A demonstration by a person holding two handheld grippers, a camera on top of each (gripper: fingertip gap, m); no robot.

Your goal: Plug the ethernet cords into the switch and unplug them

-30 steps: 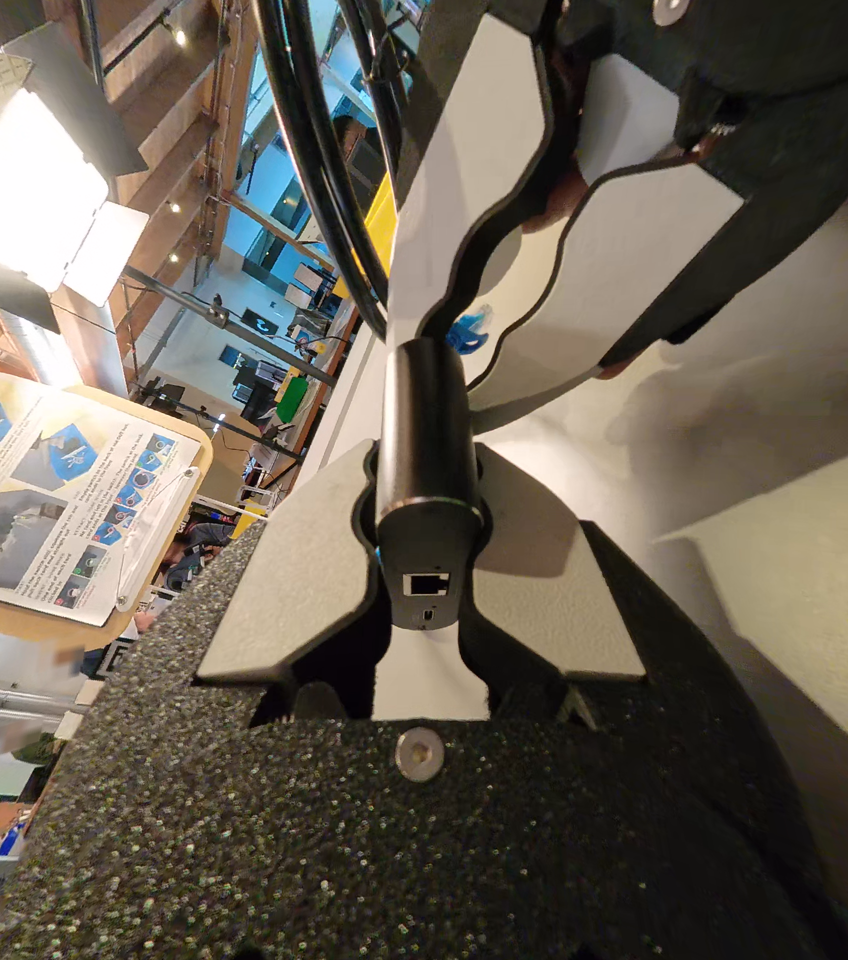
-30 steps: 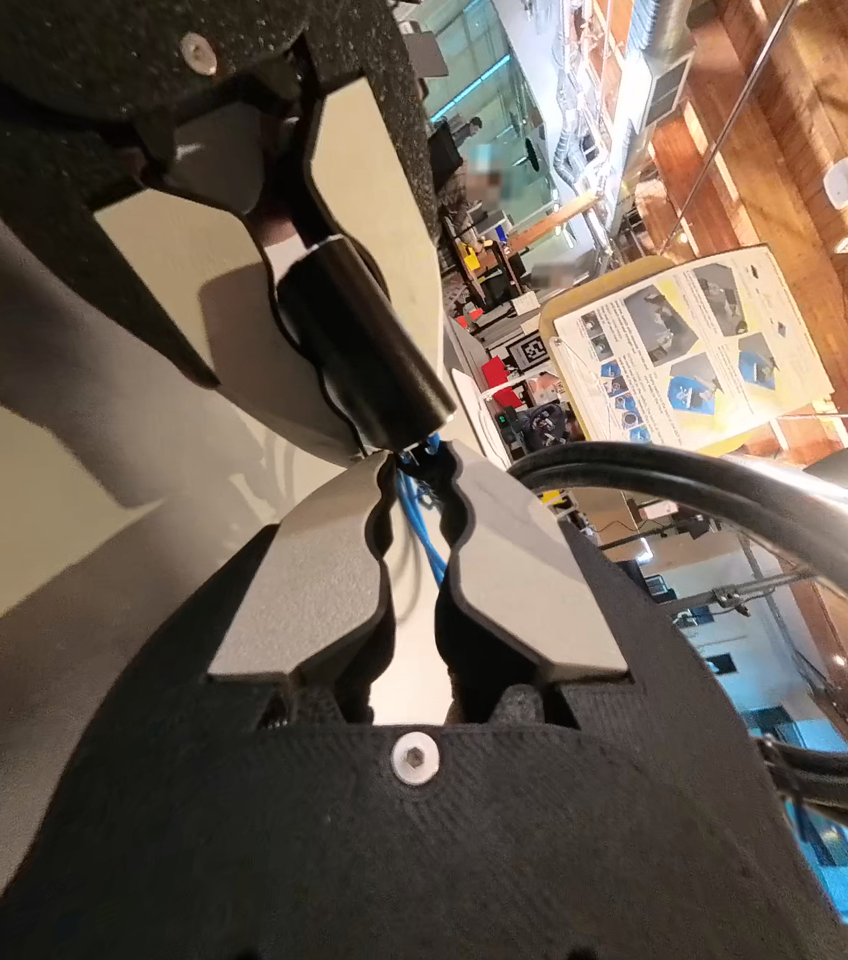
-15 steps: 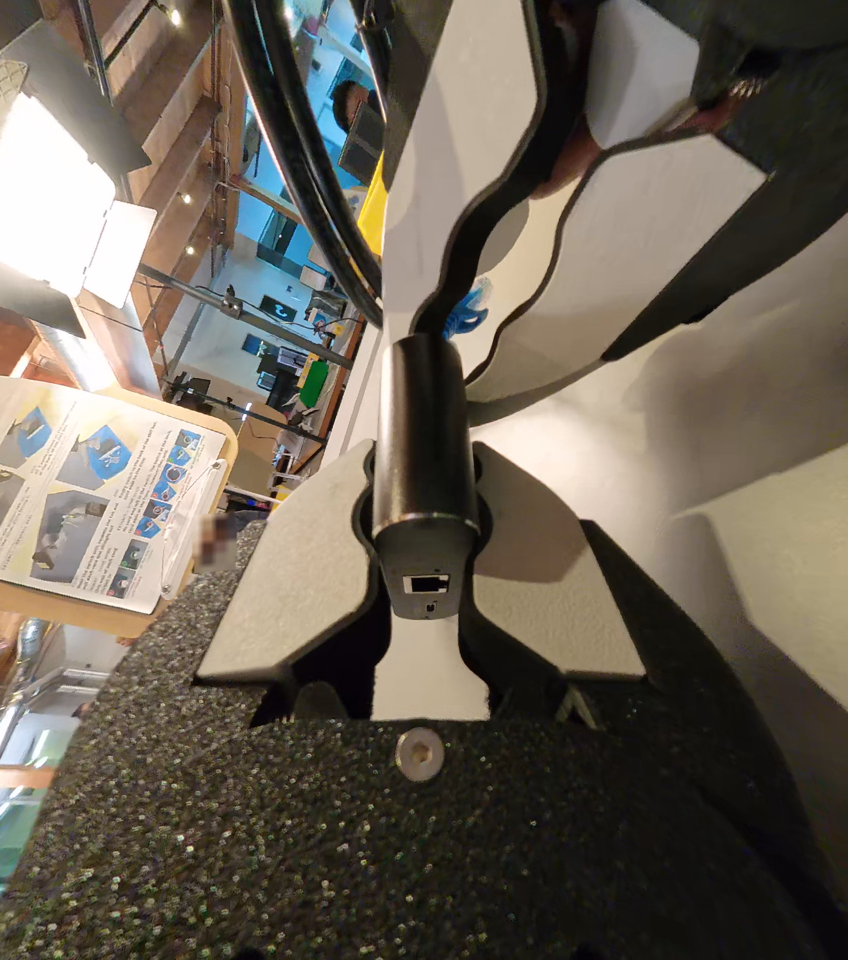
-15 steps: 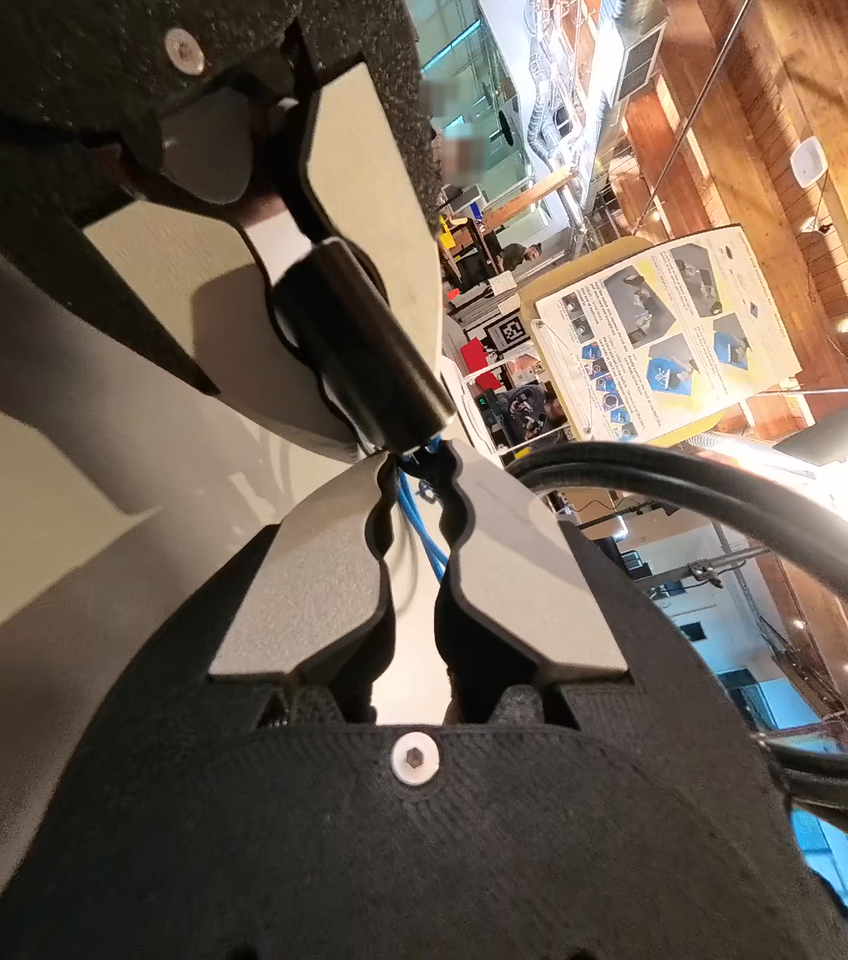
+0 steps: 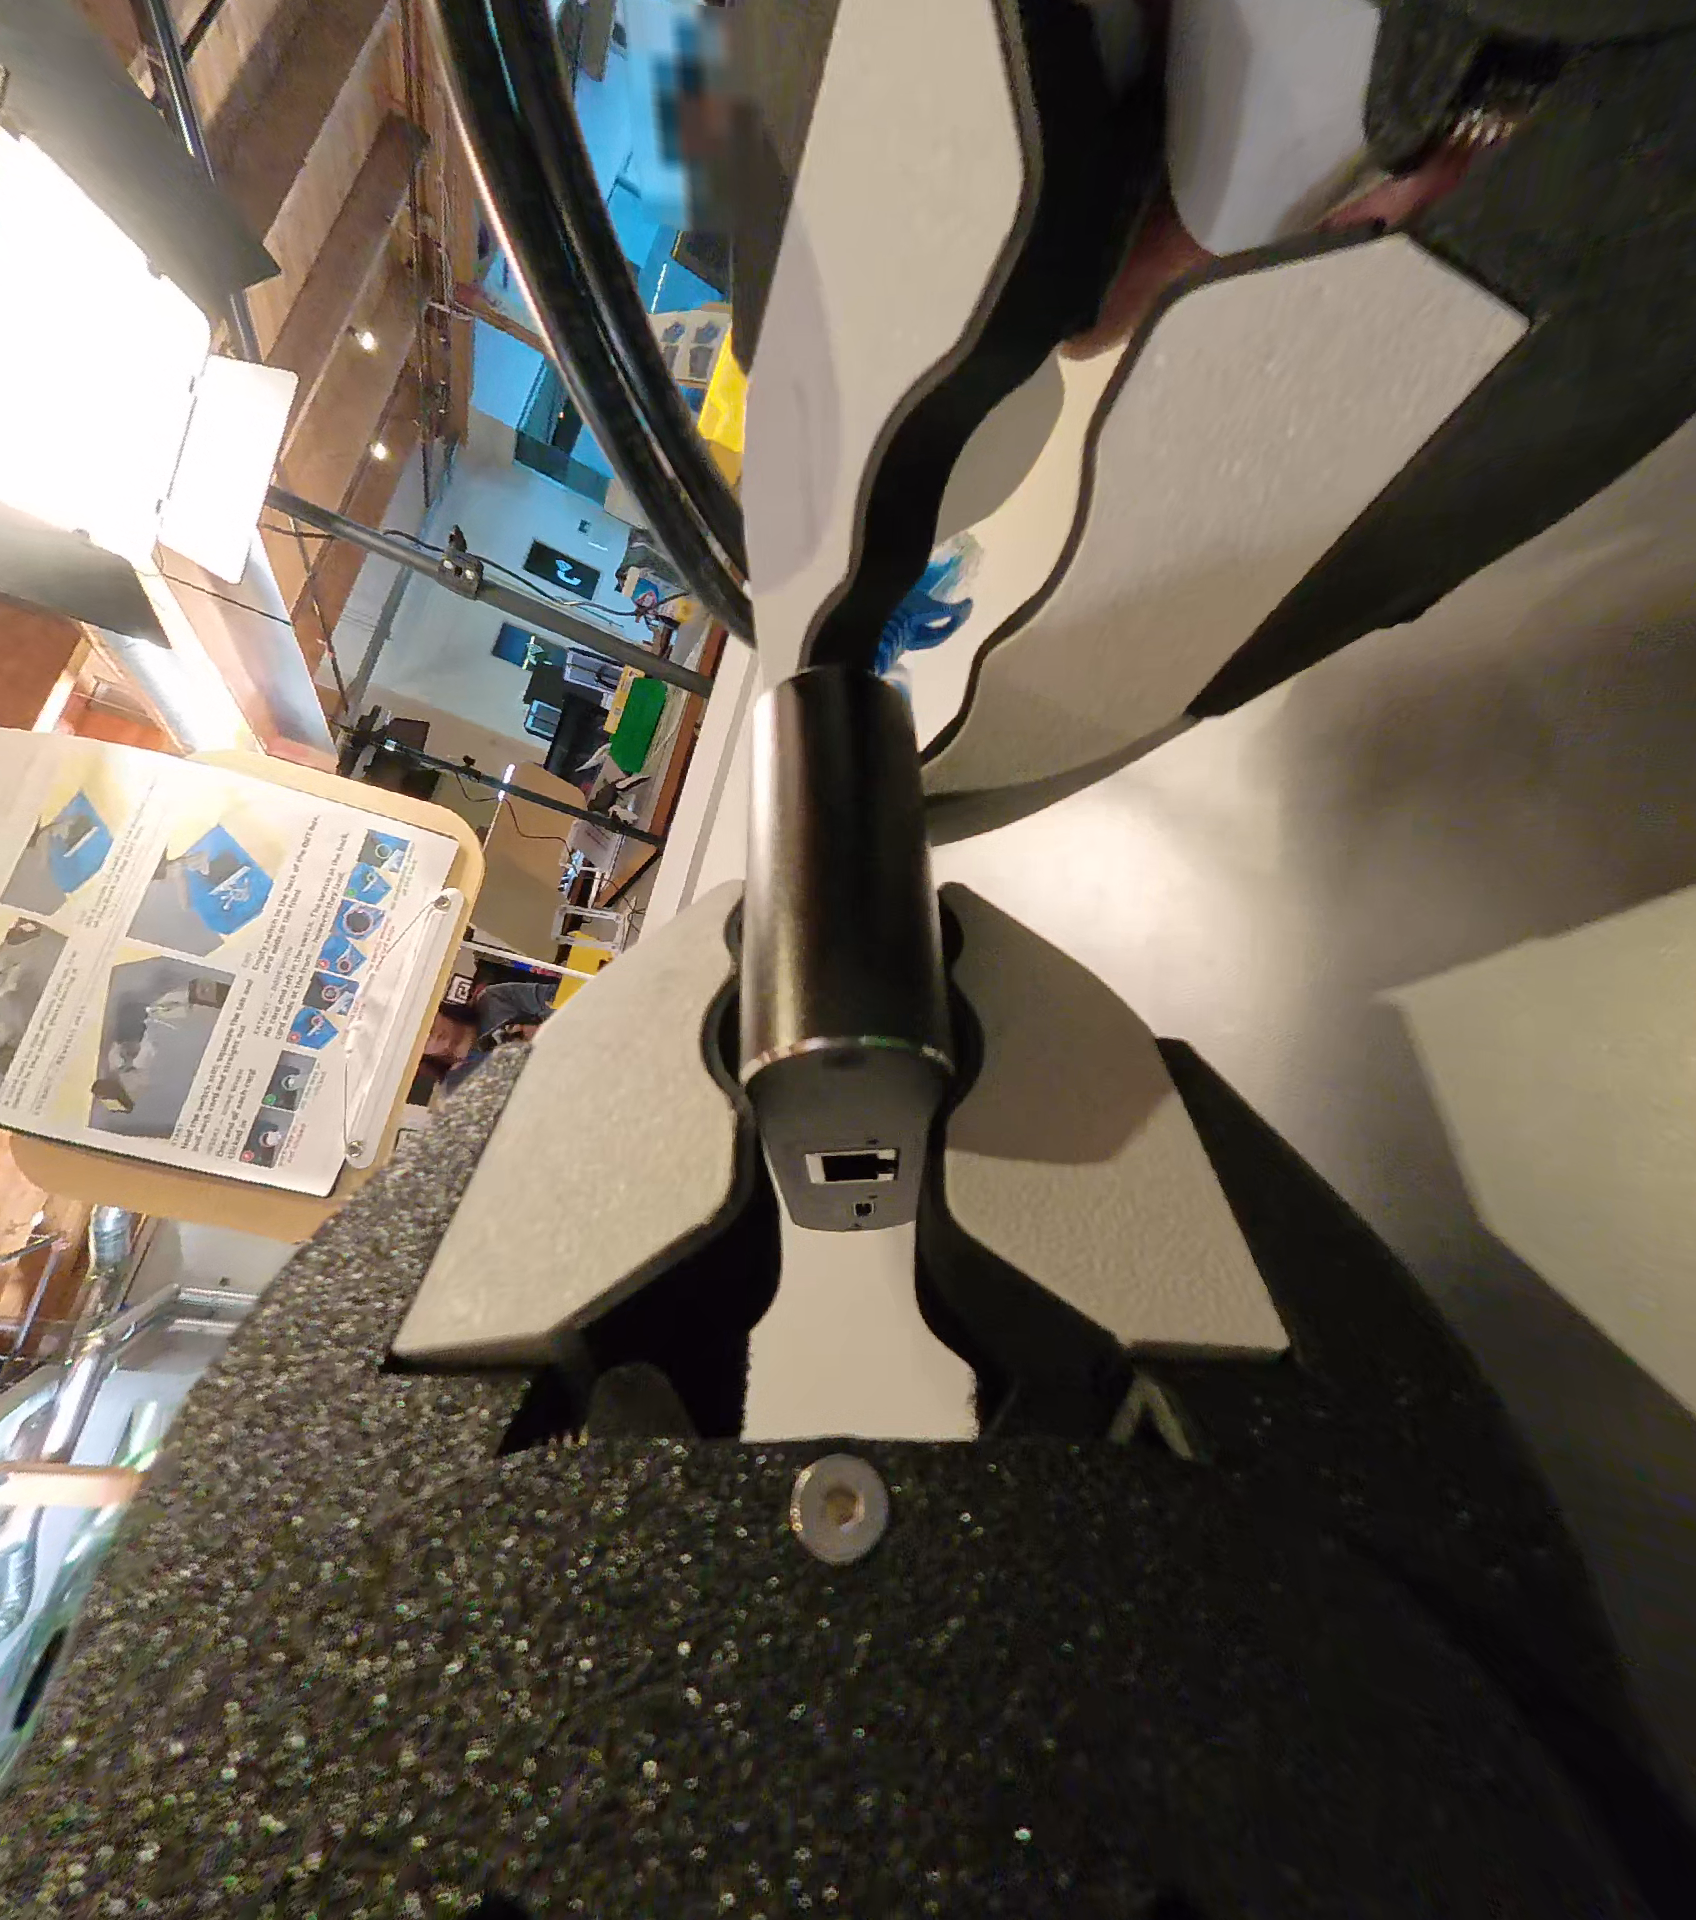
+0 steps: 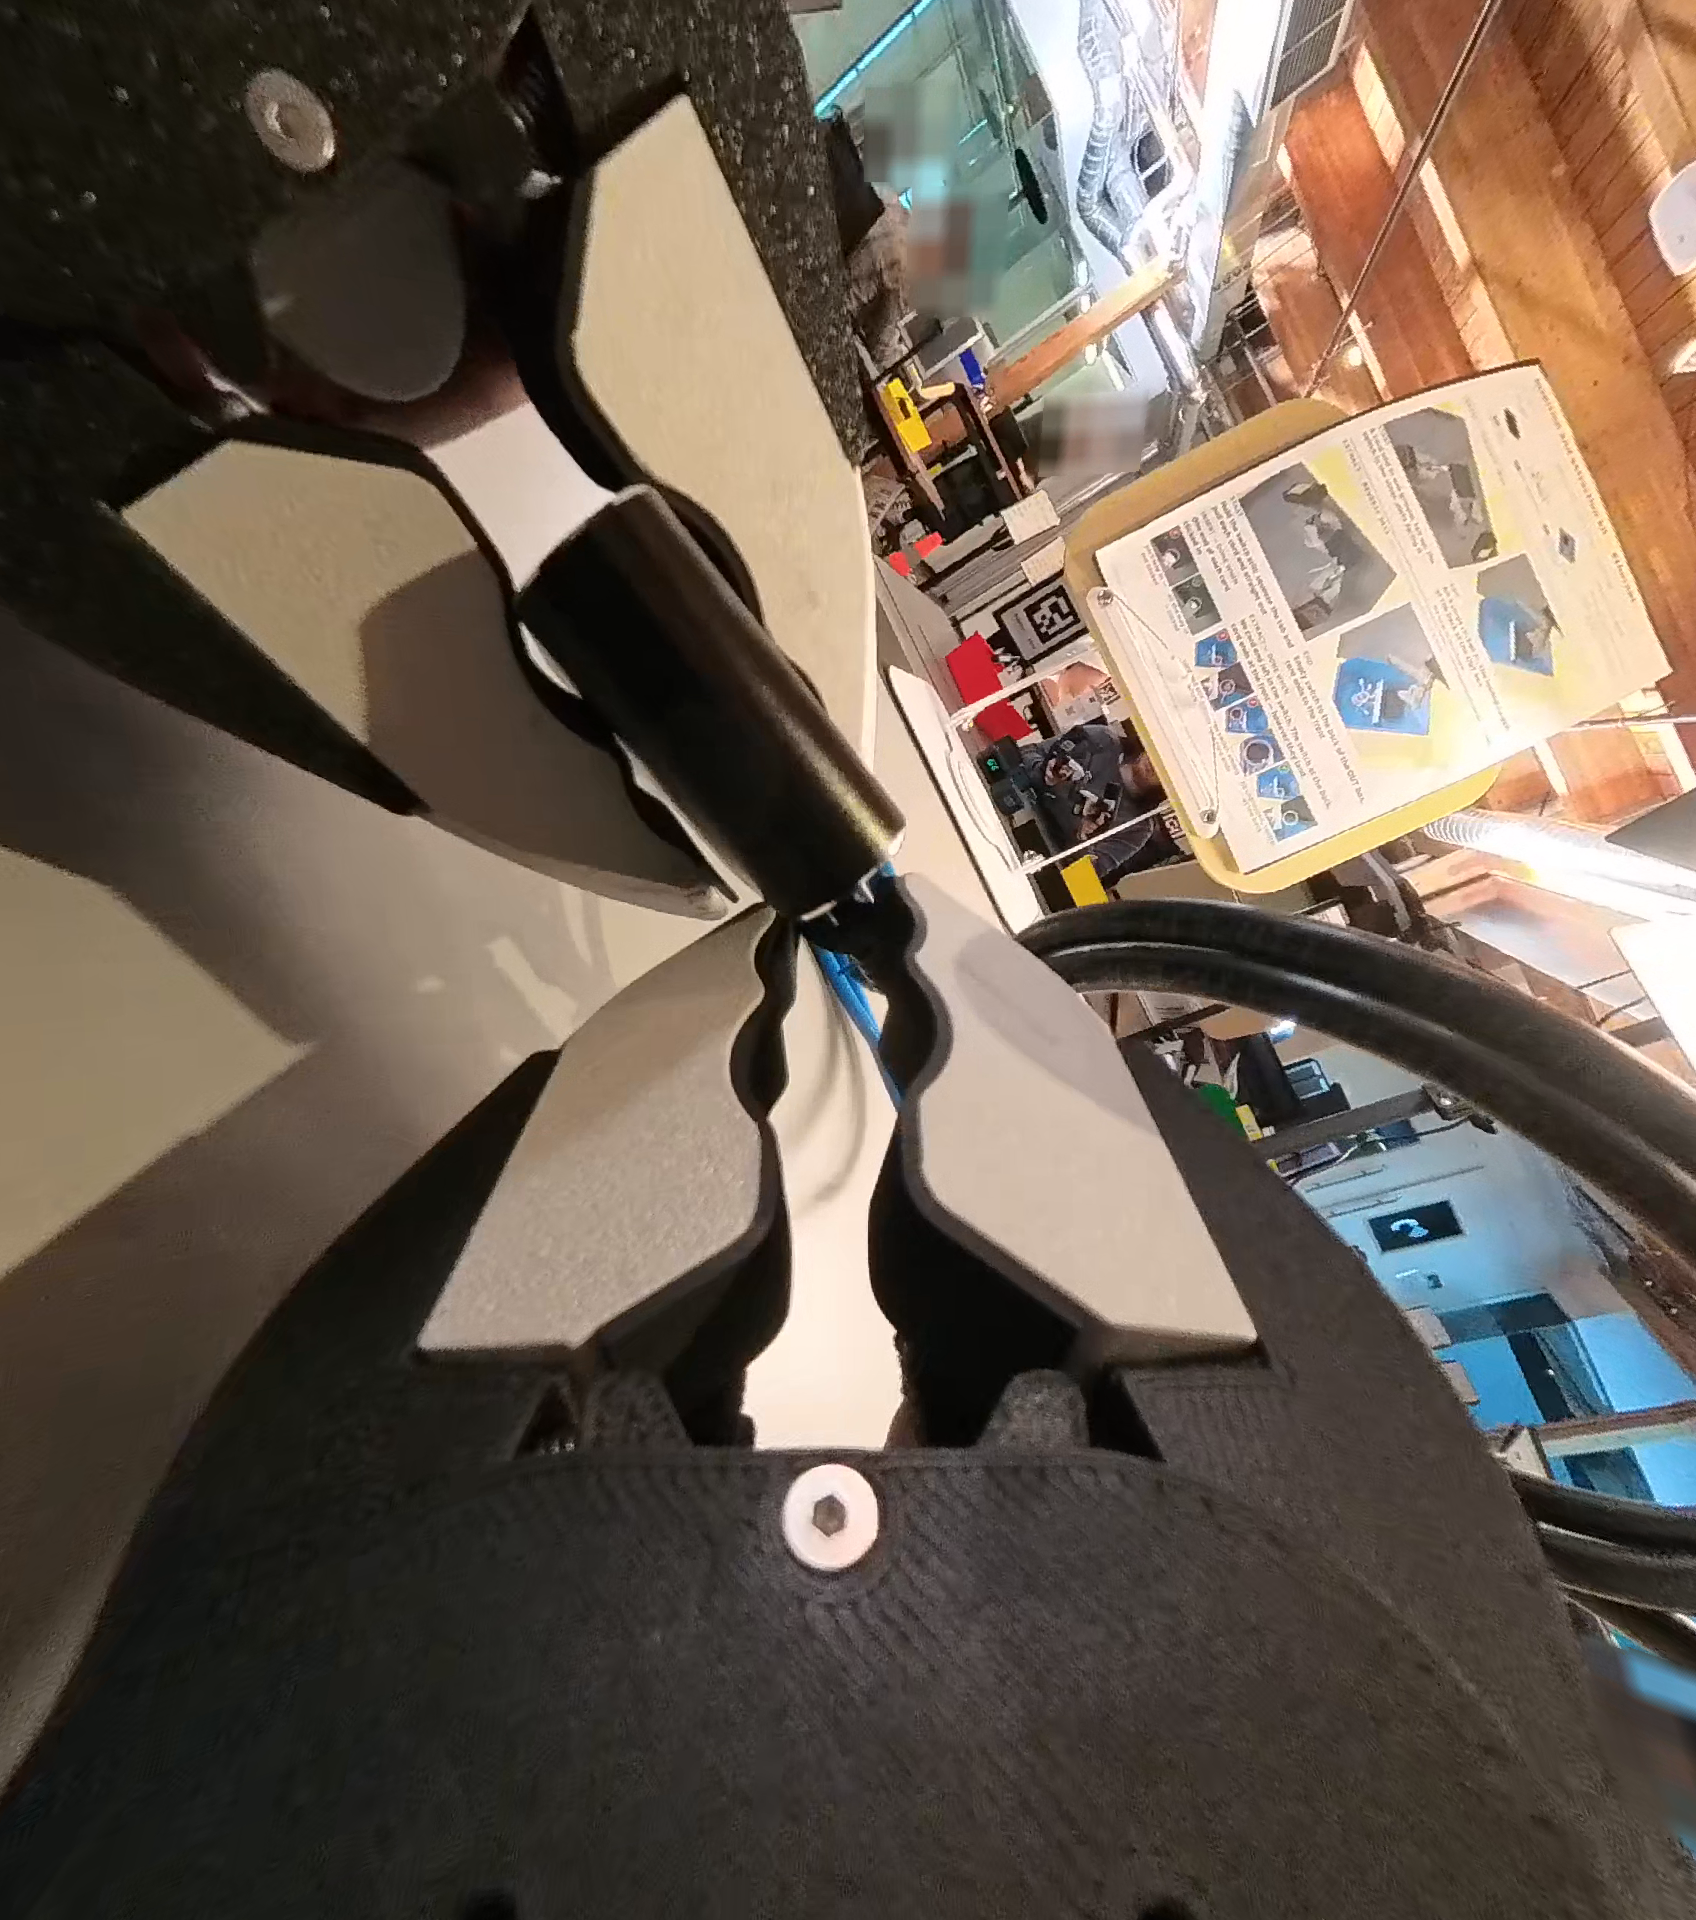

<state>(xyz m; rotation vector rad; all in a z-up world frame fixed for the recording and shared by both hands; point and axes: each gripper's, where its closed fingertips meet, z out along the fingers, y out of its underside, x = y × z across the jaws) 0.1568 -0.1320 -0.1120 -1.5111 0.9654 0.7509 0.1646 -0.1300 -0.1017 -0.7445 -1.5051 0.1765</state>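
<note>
A black switch [image 5: 839,883], seen edge-on, sits clamped between the fingers of my left gripper [image 5: 839,914]. Its near end face with one empty port [image 5: 859,1164] points at the left camera. My right gripper [image 5: 875,675] meets the switch's far end from above. In the right wrist view my right gripper [image 6: 839,925] is nearly closed at its tips on a blue ethernet cord [image 6: 865,1029], right at the end of the switch [image 6: 709,717]. The plug itself is hidden by the fingertips. The left gripper [image 6: 787,821] shows beyond it, holding the switch.
A thick black cable [image 6: 1446,1039] loops beside the right gripper and also shows in the left wrist view [image 5: 595,312]. A clipboard with an instruction sheet [image 5: 148,966] stands behind. A bright lamp panel [image 5: 44,312] is beside it. The white tabletop [image 5: 1446,727] lies underneath. Only a small space, under 4 cm, lies between the two pairs of fingers.
Both grippers and the switch have tilted and shifted slightly together. Both grips look unchanged, and the right tips stay at the switch's far end on the blue cord.
</note>
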